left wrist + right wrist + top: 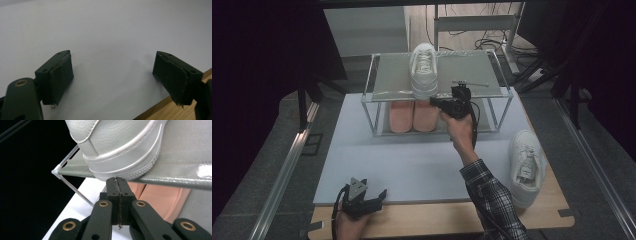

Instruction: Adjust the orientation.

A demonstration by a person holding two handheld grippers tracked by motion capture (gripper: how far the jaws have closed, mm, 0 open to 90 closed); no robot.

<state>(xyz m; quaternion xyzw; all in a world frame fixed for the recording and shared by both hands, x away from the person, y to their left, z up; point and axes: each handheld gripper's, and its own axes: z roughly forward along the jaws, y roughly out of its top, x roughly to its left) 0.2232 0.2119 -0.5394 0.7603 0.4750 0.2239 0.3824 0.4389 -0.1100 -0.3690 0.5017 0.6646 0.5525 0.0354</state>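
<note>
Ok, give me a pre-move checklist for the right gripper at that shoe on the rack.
1. Right gripper jaws empty: ok, pressed together with nothing between them.
2. White shoe seated on the rack's top shelf: ok, though its heel stands at the front edge.
3. Tips touching the heel sole: cannot tell, they sit just below it.
4. Left gripper out of the way: ok, open over the white sheet.
5. Second white shoe waiting on the table: ok.
6. Pink shoes on the lower shelf: ok.
</note>
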